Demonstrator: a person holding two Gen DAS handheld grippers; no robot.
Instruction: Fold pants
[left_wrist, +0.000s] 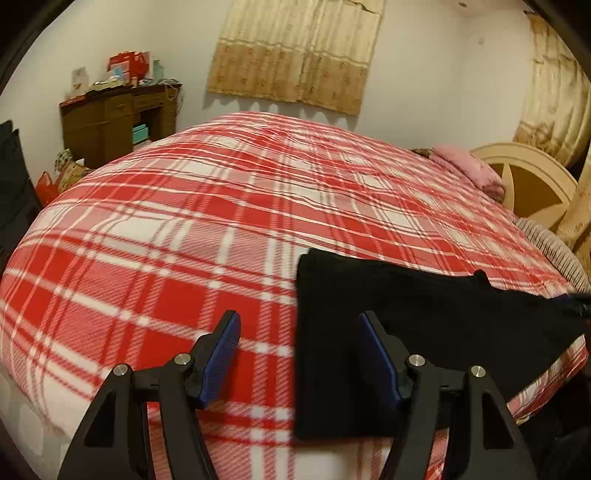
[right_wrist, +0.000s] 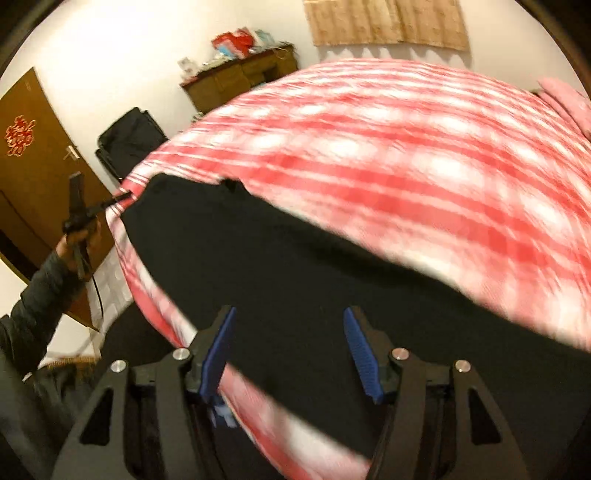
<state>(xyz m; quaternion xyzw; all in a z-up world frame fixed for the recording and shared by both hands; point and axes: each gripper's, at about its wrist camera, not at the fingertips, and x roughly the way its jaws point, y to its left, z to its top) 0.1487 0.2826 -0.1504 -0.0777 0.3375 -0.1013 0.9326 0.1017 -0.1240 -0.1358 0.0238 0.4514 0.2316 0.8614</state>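
Pants flat on the checked bed

Pants (left_wrist: 424, 332), one pair, black and soft, lie spread flat on the near side of my bed. They look like a dark, smooth slab with straight edges and one small bump along the far edge. Under them is one fuzzy blanket (left_wrist: 184, 221) with red and white squares.

My left gripper (left_wrist: 299, 354) has two black arms with blue ribbed pads. Its jaws stand apart and hold nothing. One pad is over the blanket, the other over the edge of the pants.

My right gripper (right_wrist: 288, 343) looks the same. Its jaws stand apart too, with nothing pinched. Both pads hang over the black cloth. This view is blurry.

I count one pink pillow (left_wrist: 469, 166), one brown wooden desk (left_wrist: 114, 118), and one tan cloth (left_wrist: 295, 51) on the white wall.
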